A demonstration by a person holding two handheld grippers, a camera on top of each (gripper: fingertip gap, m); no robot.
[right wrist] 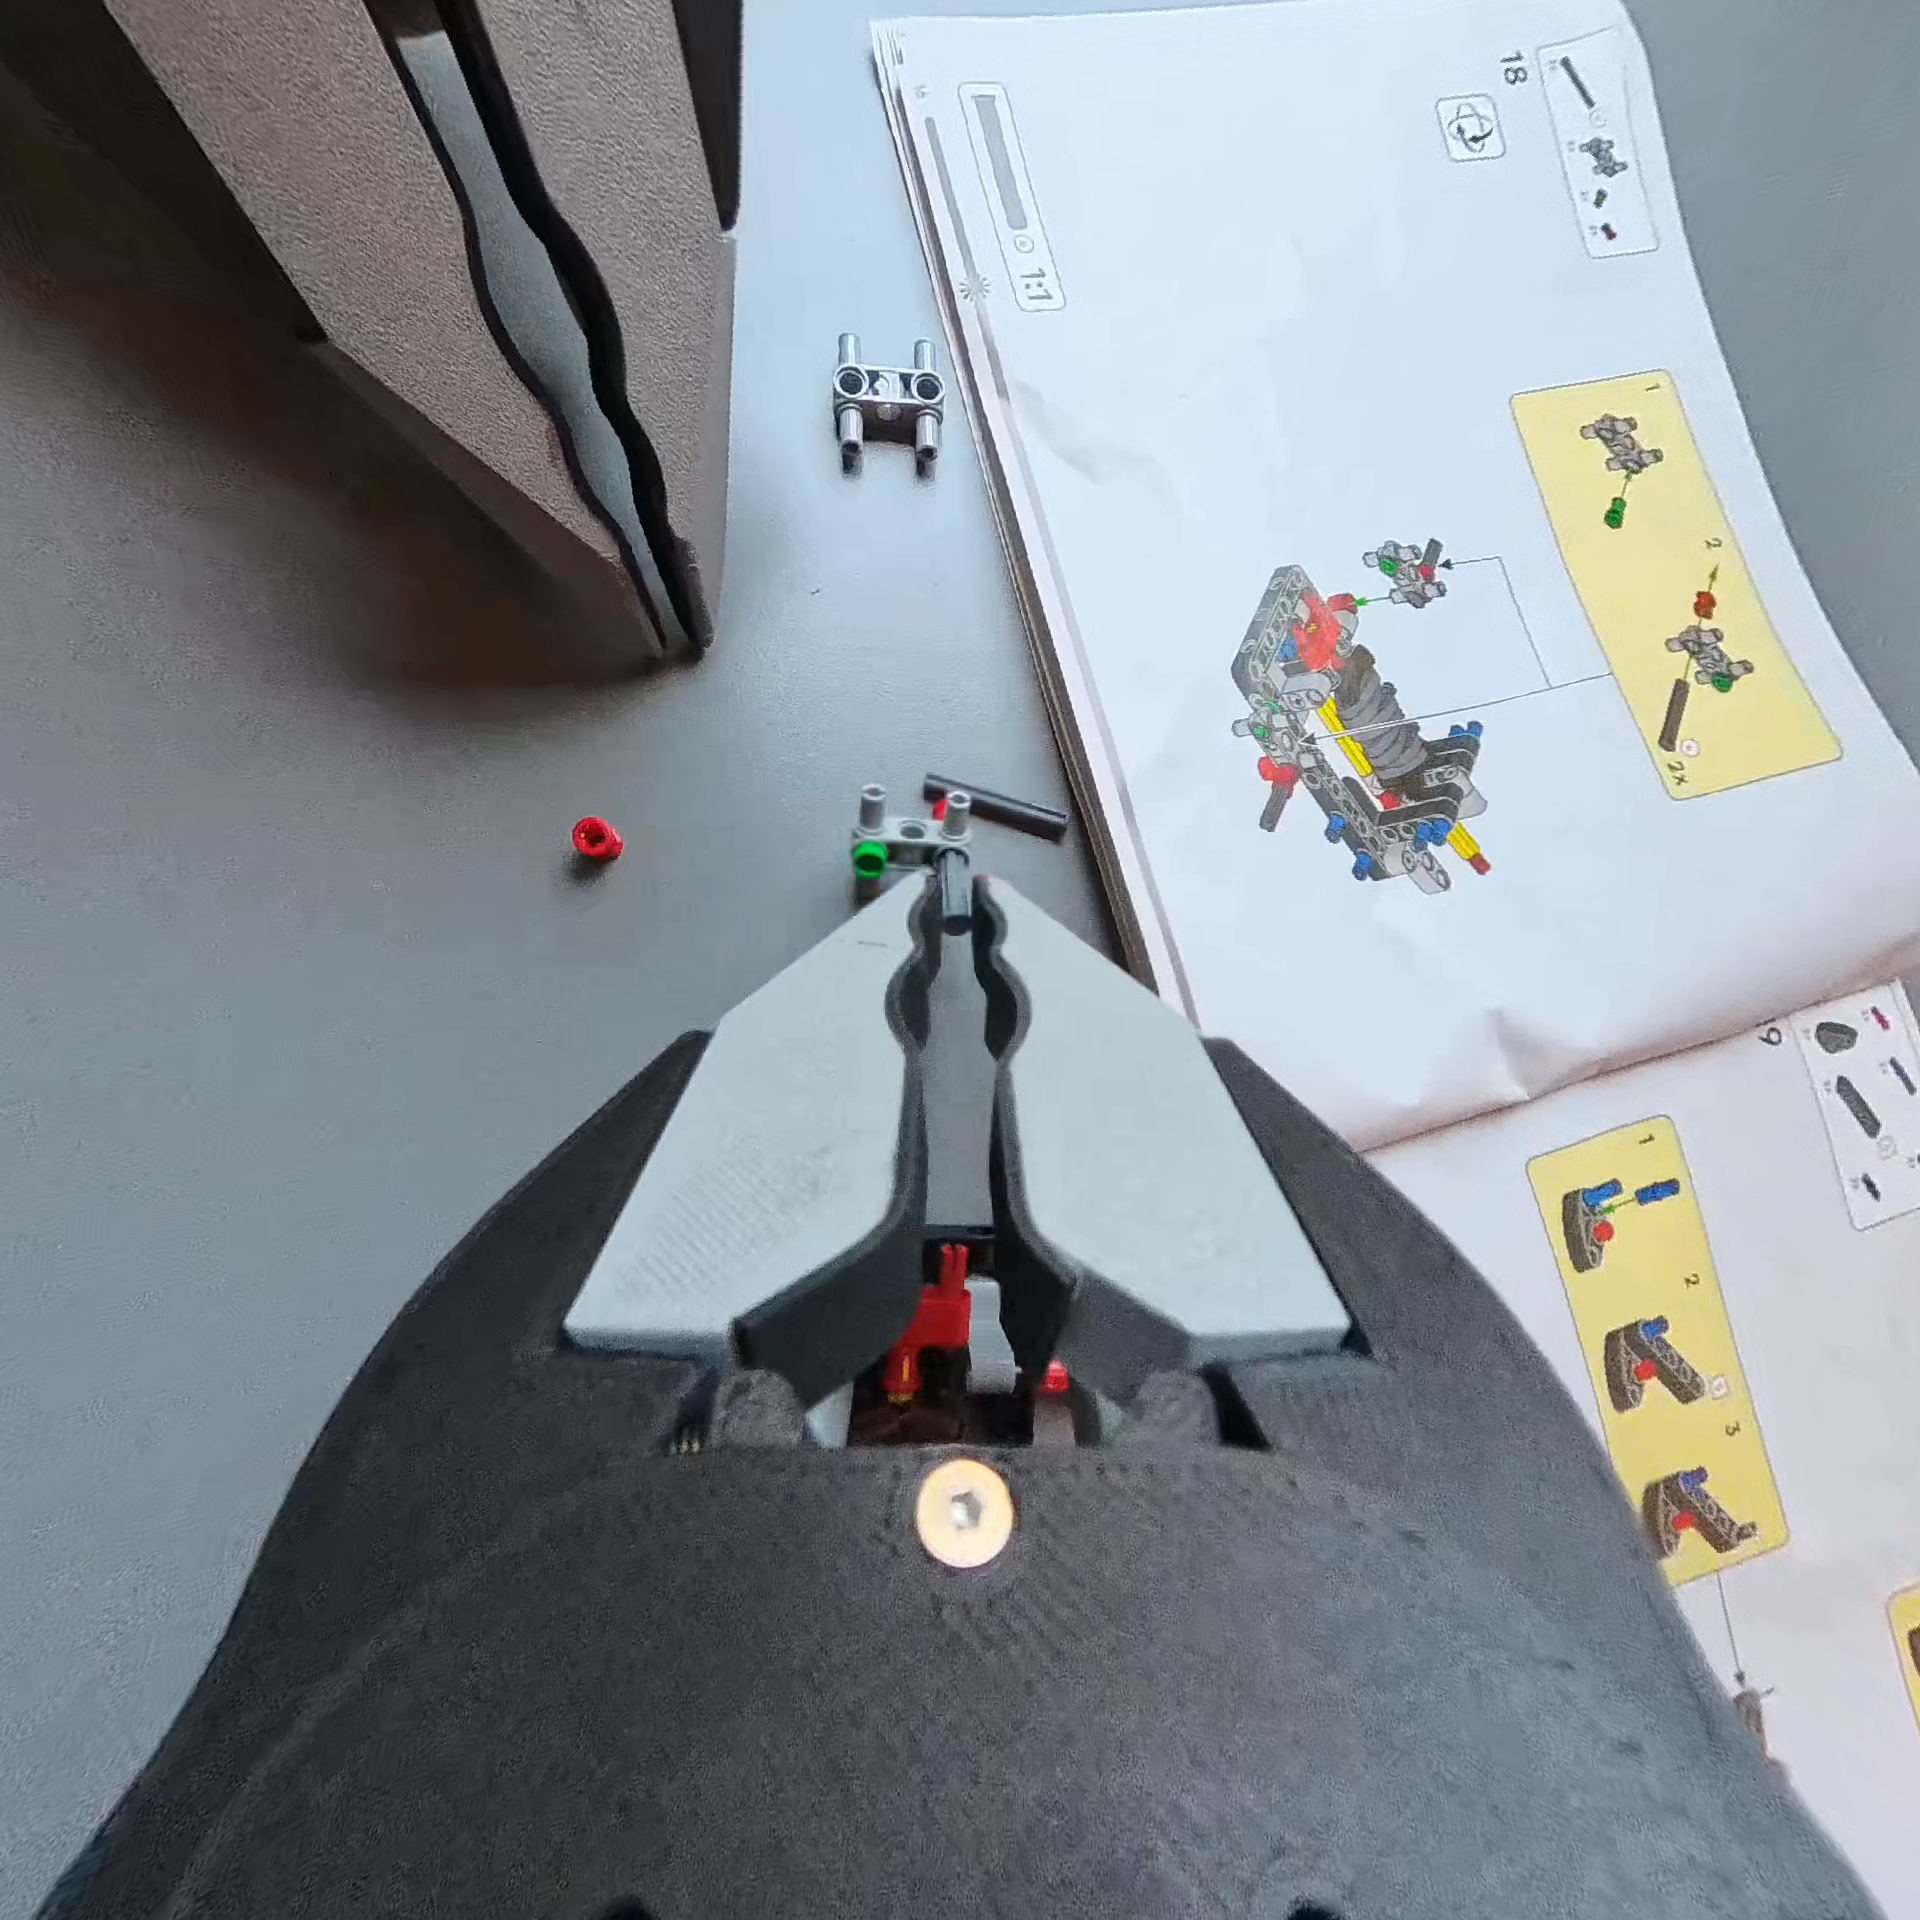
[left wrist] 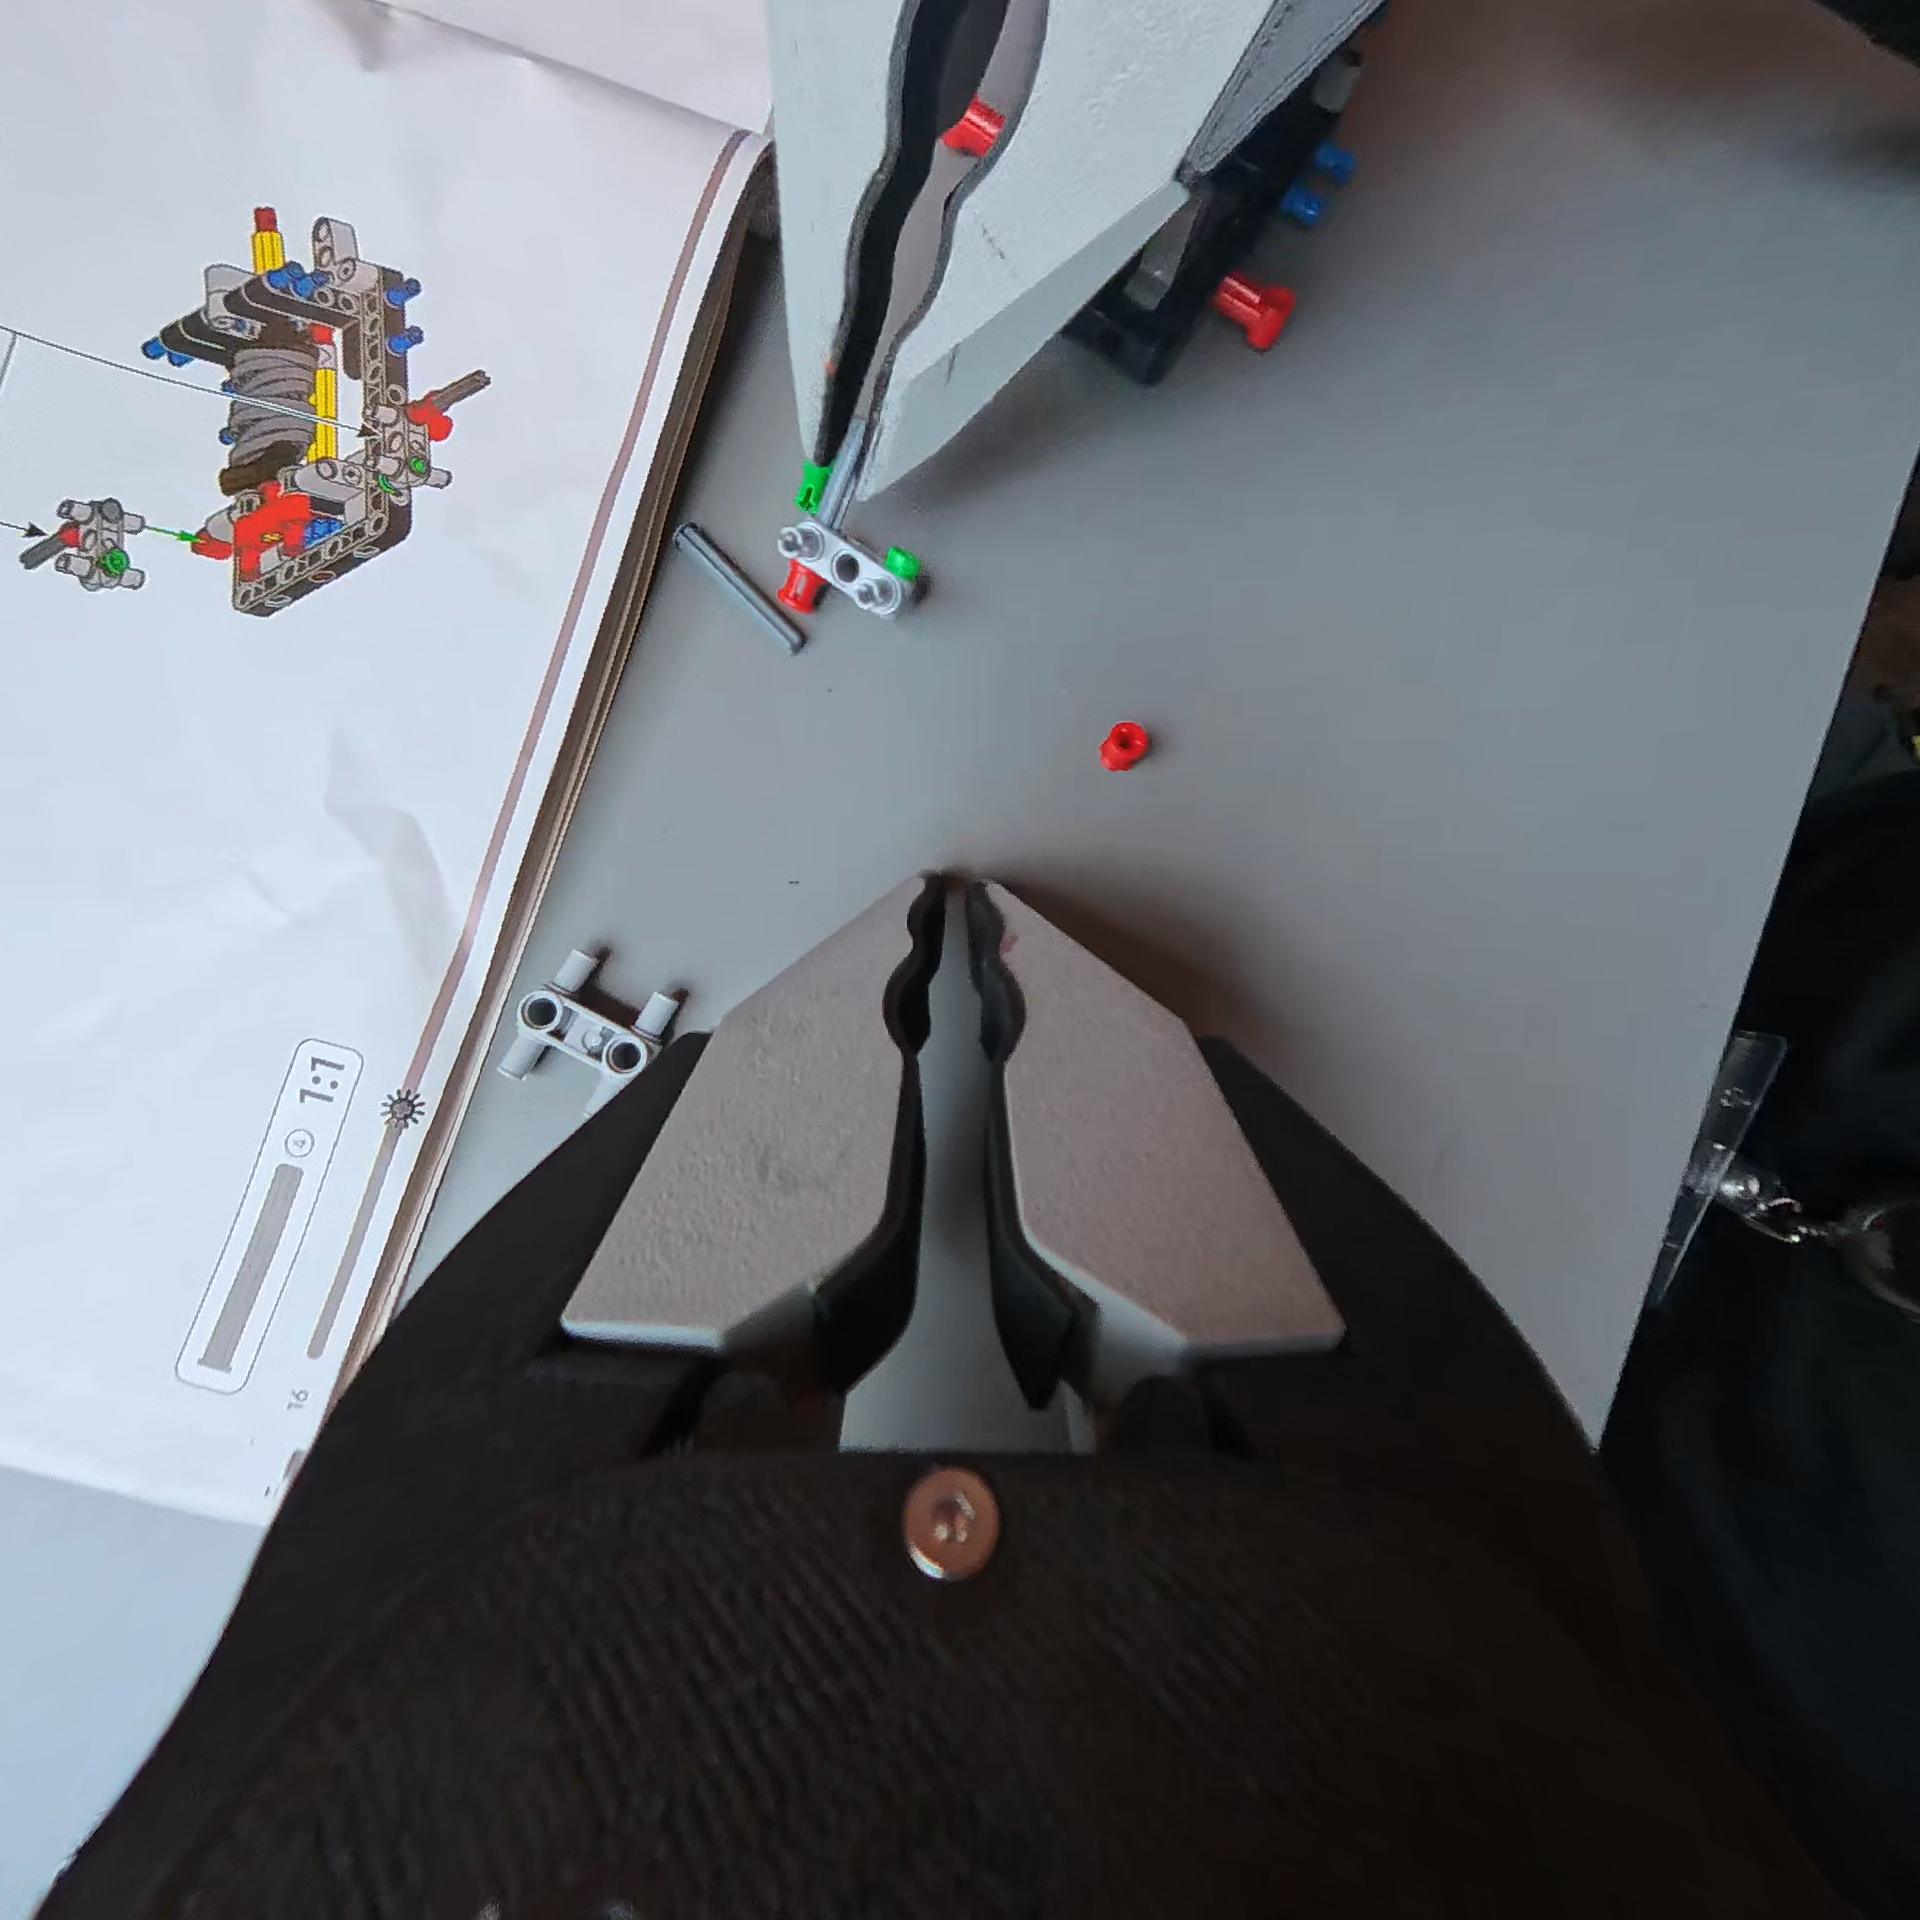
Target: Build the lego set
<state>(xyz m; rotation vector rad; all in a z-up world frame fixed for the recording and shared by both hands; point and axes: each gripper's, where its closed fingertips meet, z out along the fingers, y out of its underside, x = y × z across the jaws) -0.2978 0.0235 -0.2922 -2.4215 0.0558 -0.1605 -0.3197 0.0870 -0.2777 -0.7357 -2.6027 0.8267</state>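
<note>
A: Free room?
B: Bare table mid/right, only a red bush there.
A: Obstacles?
B: Manual fills left; dark axle, grey connector just beside its edge.

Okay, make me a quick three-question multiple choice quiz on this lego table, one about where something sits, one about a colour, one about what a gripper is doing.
1. Where does the loose red bush lie?
A. on the instruction booklet
B. alone on the bare grey table
C. between the left gripper's fingers

2. What colour is the pin at the end of the small grey connector by the right gripper?
A. green
B. yellow
C. blue

3. What is the right gripper doing?
A. wide open over the booklet
B. shut on a dark axle
C. shut on the red bush

Answers: B, it sits apart from the other parts on the table; A, the green pin shows at its end; B, the fingers pinch the dark axle at the connector.
</note>
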